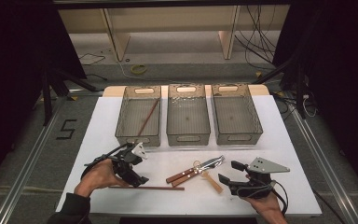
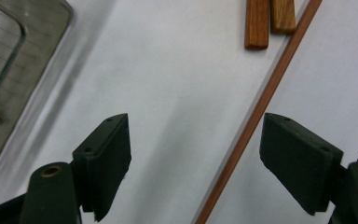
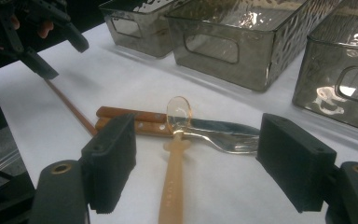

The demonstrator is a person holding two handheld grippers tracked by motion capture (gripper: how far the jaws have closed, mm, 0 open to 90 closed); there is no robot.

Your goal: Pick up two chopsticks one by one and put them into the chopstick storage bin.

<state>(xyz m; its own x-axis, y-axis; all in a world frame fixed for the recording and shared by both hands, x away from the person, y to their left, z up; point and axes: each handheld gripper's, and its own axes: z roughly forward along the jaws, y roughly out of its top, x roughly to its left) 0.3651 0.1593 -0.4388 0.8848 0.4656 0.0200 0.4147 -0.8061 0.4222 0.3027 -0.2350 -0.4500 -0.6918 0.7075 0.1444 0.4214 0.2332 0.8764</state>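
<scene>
One chopstick [image 1: 148,117] already lies slantwise in the left bin [image 1: 138,115], well ahead of the left gripper [image 1: 140,169]; the middle bin [image 1: 188,114] and right bin [image 1: 236,113] look bare, so the sorting appears barely begun. Left to do, by the look of things: the second chopstick [image 1: 147,188], the two wooden-handled pieces of cutlery [image 1: 193,171] and the pale plastic spoon [image 1: 210,179], all loose on the white counter [image 1: 289,158]. The left gripper hangs low over that second chopstick, jaws spread wide and holding nothing; in the left gripper view the thin reddish stick [image 2: 256,114] runs diagonally between the two black jaws, nearer the right-hand one, with neither pad touching it. The ends of the wooden handles [image 2: 268,21] lie just beyond the jaws. The left hand [image 1: 98,175] tips the gripper down and toward the counter's middle, wrist low near the near edge. The right gripper [image 1: 230,172] sits close to the counter off to the right, jaws open and empty, aimed level at the cutlery; in the right gripper view the spoon [image 3: 173,163] lies straight ahead between its jaws, its bowl resting over the fork and knife [image 3: 168,125]. The next step is probably closing on the chopstick.
</scene>
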